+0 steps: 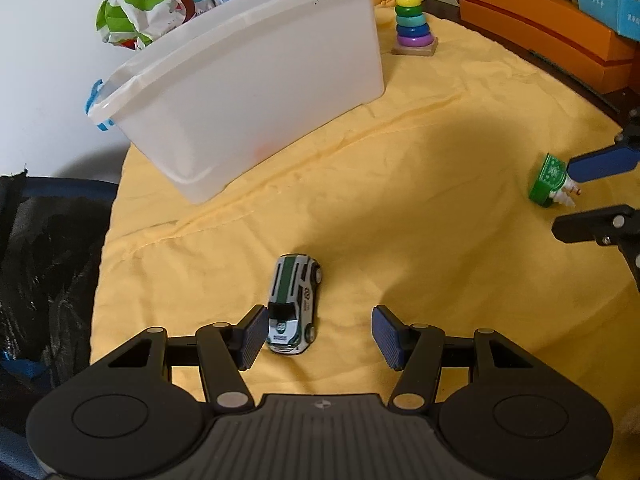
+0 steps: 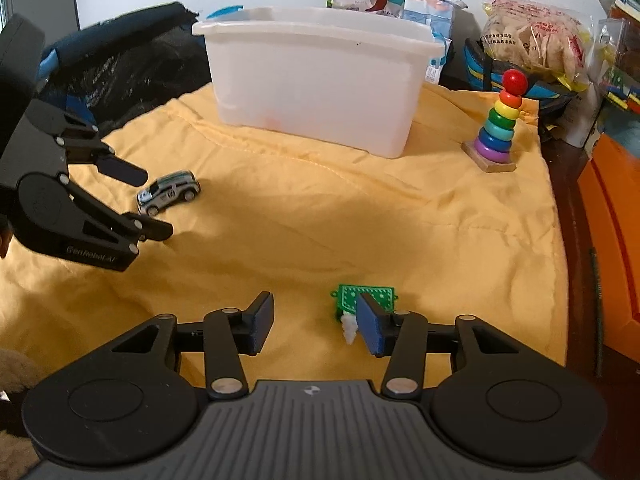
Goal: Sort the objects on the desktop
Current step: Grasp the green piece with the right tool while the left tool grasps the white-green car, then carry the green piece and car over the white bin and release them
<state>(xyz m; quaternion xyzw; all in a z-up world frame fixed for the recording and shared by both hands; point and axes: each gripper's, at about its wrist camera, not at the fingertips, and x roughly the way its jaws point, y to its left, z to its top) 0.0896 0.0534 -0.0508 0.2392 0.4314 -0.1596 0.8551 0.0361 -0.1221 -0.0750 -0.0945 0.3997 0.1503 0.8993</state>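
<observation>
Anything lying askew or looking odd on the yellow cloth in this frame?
The green toy lies tipped on its side, white parts poking out toward the right gripper. The toy car sits upright on its wheels. Nothing looks spilled or broken.

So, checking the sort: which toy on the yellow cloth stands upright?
The rainbow ring stacker, stacked tall on its wooden base; the toy car and green toy sit low.

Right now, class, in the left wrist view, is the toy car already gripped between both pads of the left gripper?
No. The toy car lies on the yellow cloth beside one pad of the open left gripper, apart from the other.
</observation>
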